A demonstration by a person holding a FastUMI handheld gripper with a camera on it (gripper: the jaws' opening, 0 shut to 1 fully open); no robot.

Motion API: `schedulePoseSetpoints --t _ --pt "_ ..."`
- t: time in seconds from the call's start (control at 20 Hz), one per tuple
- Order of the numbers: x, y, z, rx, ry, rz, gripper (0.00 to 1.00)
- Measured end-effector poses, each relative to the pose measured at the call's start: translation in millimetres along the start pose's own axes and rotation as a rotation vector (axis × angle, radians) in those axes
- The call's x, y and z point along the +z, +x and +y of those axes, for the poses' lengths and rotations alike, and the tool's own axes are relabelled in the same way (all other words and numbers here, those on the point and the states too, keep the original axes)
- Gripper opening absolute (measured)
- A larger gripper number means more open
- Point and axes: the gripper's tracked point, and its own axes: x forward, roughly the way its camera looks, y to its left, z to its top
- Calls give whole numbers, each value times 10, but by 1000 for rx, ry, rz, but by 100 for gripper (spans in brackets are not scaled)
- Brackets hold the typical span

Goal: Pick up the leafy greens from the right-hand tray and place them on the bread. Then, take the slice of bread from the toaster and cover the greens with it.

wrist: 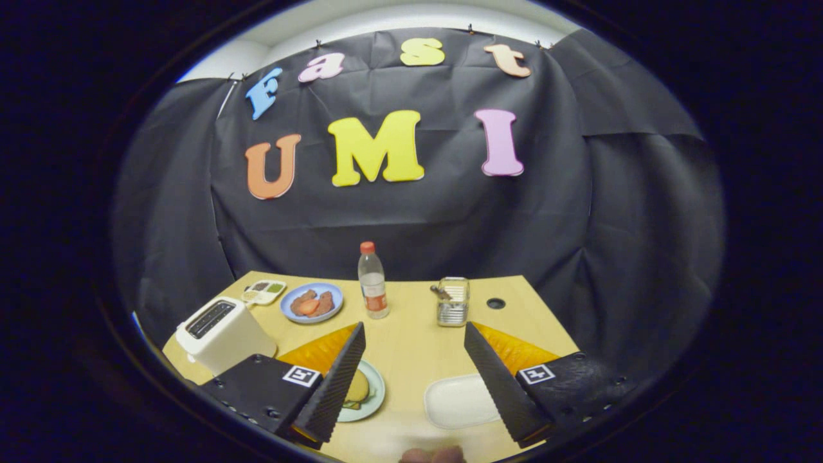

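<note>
My gripper (415, 328) hangs above the wooden table (411, 341), open, its two black fingers spread wide with nothing between them. A pale green plate (375, 392) lies just under the left finger (337, 379); on it is a yellowish bread slice (357, 390), half hidden by that finger. The white oblong tray (458, 402) lies beside the right finger (498, 379), and the part I see is bare white. A white toaster (222, 333) stands to the left of the left finger, its two slots dark; I cannot tell what is inside them.
Beyond the fingers stand a clear bottle with a red cap (372, 281), a glass jar of utensils (453, 301), a blue plate of browned food (312, 302) and a small sauce dish (263, 291). A round hole (496, 303) pierces the table's far right. Something blurred and pinkish (432, 455) shows nearest me.
</note>
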Motion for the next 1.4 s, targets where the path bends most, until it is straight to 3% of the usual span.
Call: schedulePoseSetpoints --t 0.2,0.55,0.9,1.4 --pt "653 -511 -207 -16 -22 -131 96" --pt "1062 -1294 -137 -49 5 -235 96" --pt "901 -1585 -55 -89 26 -243 96" --pt "854 -1539 183 -93 6 -233 96"
